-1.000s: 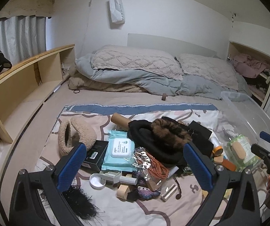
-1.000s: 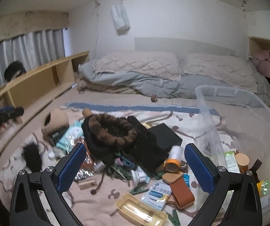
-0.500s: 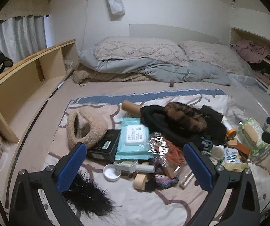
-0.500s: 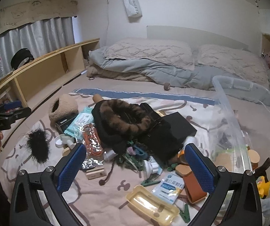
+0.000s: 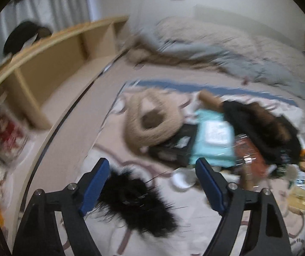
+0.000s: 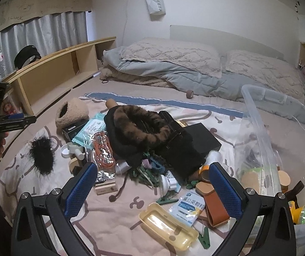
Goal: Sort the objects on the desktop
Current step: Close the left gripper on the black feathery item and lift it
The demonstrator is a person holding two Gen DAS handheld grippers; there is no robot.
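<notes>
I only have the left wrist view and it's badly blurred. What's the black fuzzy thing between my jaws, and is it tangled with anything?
Observer: In the right wrist view the black pompom lies alone on the blanket, apart from the pile.
Operator: Where's the bin?
Observer: A clear bin stands right of the pile, with a few items already inside.
Operator: What's the right gripper doing?
Observer: The right gripper is open and holds nothing. A yellow tray lies on the blanket nearest its camera.
</notes>
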